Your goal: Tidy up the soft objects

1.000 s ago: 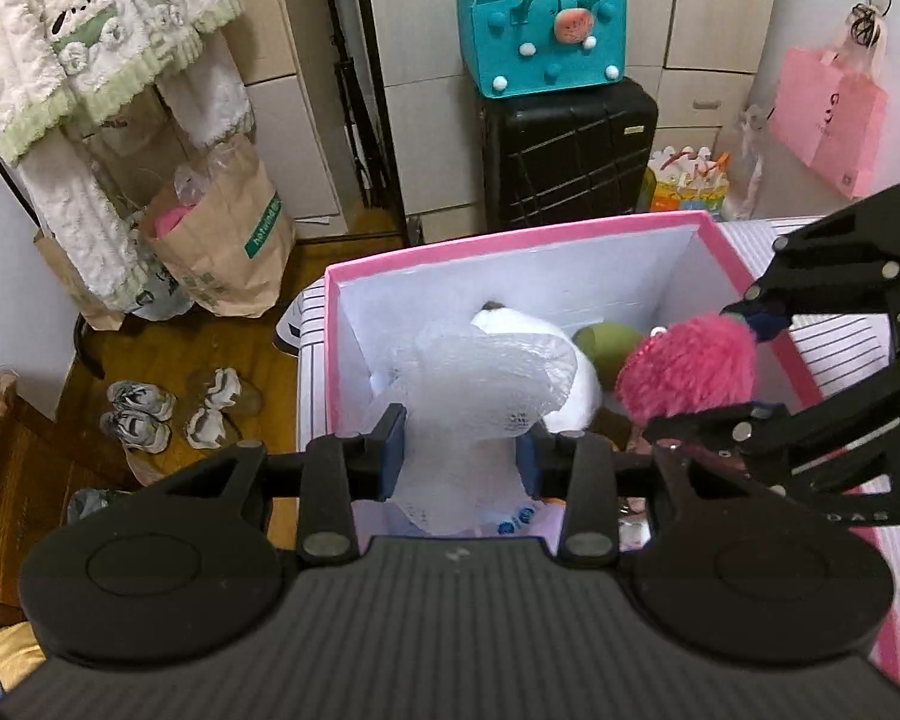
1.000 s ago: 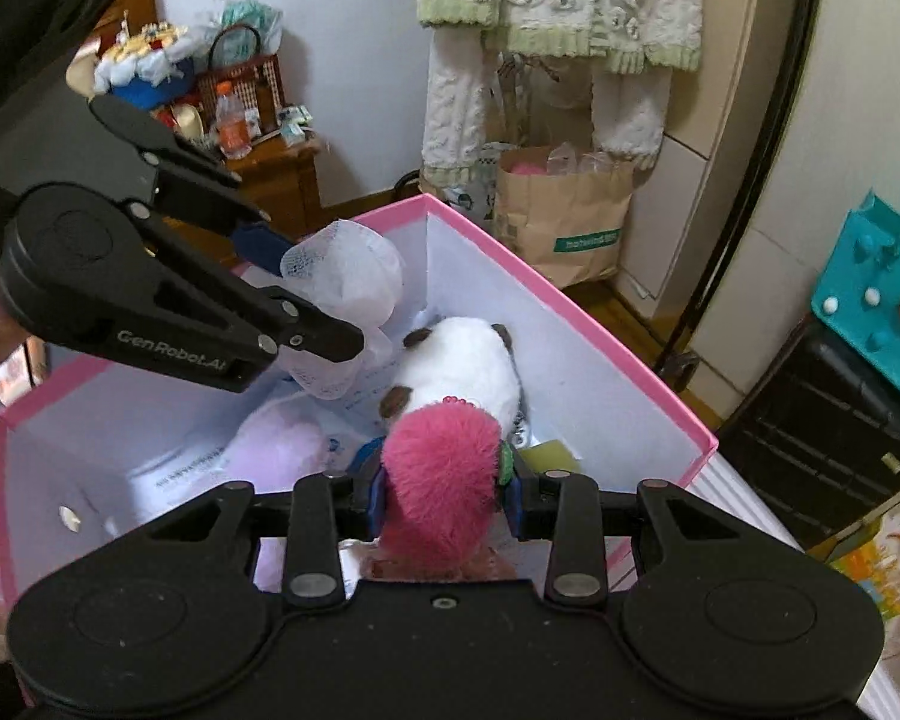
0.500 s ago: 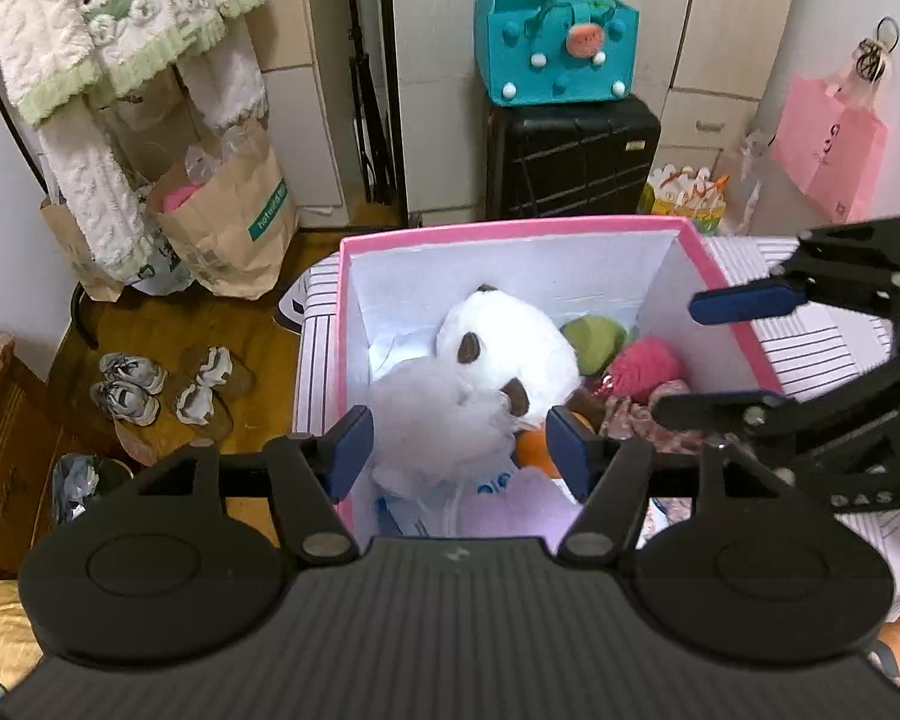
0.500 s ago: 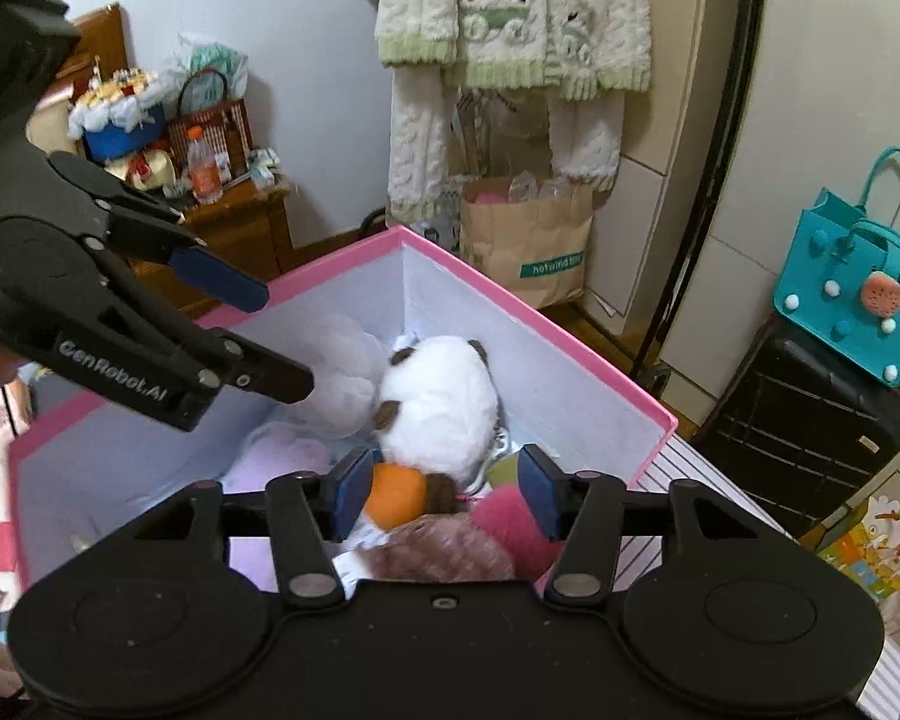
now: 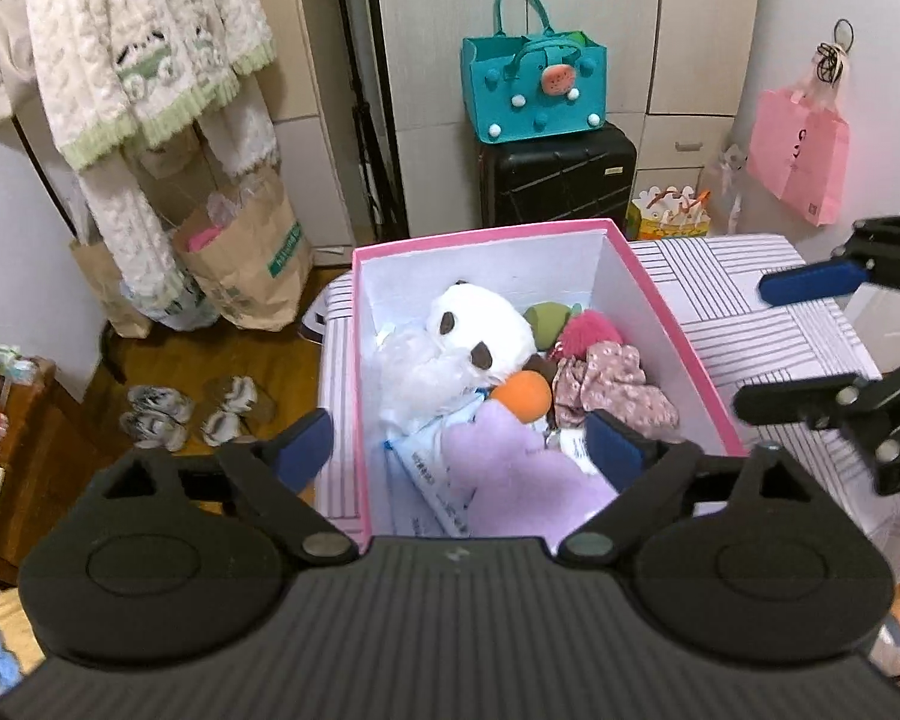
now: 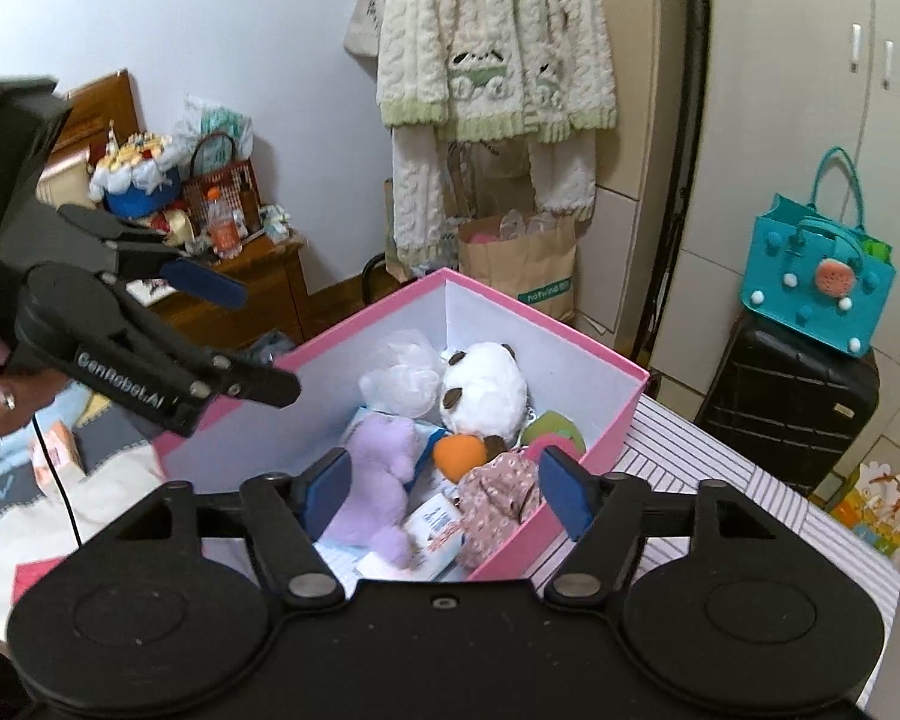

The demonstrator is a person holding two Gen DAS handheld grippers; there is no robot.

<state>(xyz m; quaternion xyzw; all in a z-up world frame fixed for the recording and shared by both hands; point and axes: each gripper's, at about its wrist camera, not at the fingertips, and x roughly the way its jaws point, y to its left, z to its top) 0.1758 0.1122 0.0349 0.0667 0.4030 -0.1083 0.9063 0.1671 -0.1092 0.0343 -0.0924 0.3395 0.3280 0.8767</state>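
A pink box [image 5: 660,312] with white inner walls stands on a striped surface and holds soft things: a white panda plush [image 5: 480,330], a clear plastic bag [image 5: 414,372], a pink pom-pom [image 5: 588,327], a floral cloth [image 5: 612,387], an orange ball [image 5: 522,396] and a lilac plush [image 5: 510,468]. The box [image 6: 606,420] also shows in the right wrist view. My left gripper [image 5: 459,450] is open and empty above the box's near end. My right gripper [image 6: 444,495] is open and empty above the box's near corner.
The striped surface [image 5: 750,312] runs to the right of the box. A black suitcase [image 5: 558,174] with a teal bag [image 5: 534,90] stands behind. Brown paper bags [image 5: 246,264], shoes [image 5: 186,414] and hanging knitwear [image 5: 138,60] are at the left. A wooden cabinet [image 6: 252,282] stands beyond.
Both grippers opened, dropping the plastic bag and the pink pom-pom into the box, then rose and drew back from it.
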